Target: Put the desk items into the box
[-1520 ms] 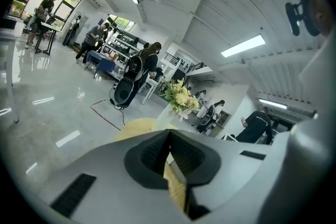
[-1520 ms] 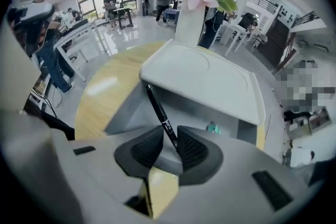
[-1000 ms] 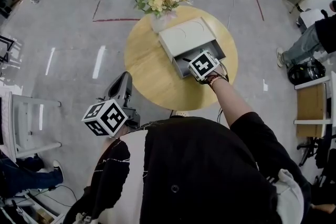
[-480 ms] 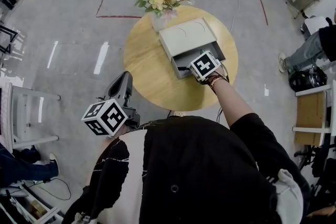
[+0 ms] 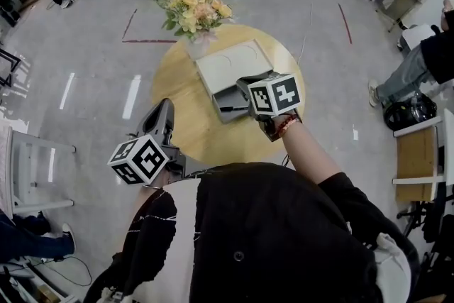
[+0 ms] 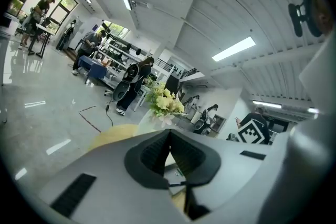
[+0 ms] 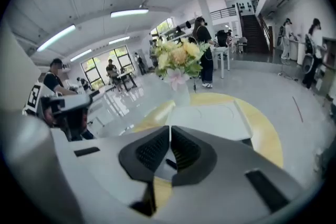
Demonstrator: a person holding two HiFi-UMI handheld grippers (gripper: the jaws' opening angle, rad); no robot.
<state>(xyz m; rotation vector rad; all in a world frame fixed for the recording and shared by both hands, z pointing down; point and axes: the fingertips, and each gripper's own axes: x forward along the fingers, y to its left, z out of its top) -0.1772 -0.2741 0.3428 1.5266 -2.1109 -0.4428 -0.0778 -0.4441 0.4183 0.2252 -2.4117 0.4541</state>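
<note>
The round worktop (image 5: 177, 117) lies bare across its left half and along its near edge, so there is free passage there. A vase of flowers (image 5: 193, 10) stands at the far edge just beside the box (image 5: 216, 81) and bars any approach from behind. The lid (image 5: 234, 60) covers the box's far part, leaving only the near end open. The right tool (image 5: 247, 87), its jaws just closed on nothing, hangs over that opening, and the forearm (image 5: 305, 145) crosses the near right edge.

Bright ceiling strip lighting, floor glare, fisheye edges
</note>
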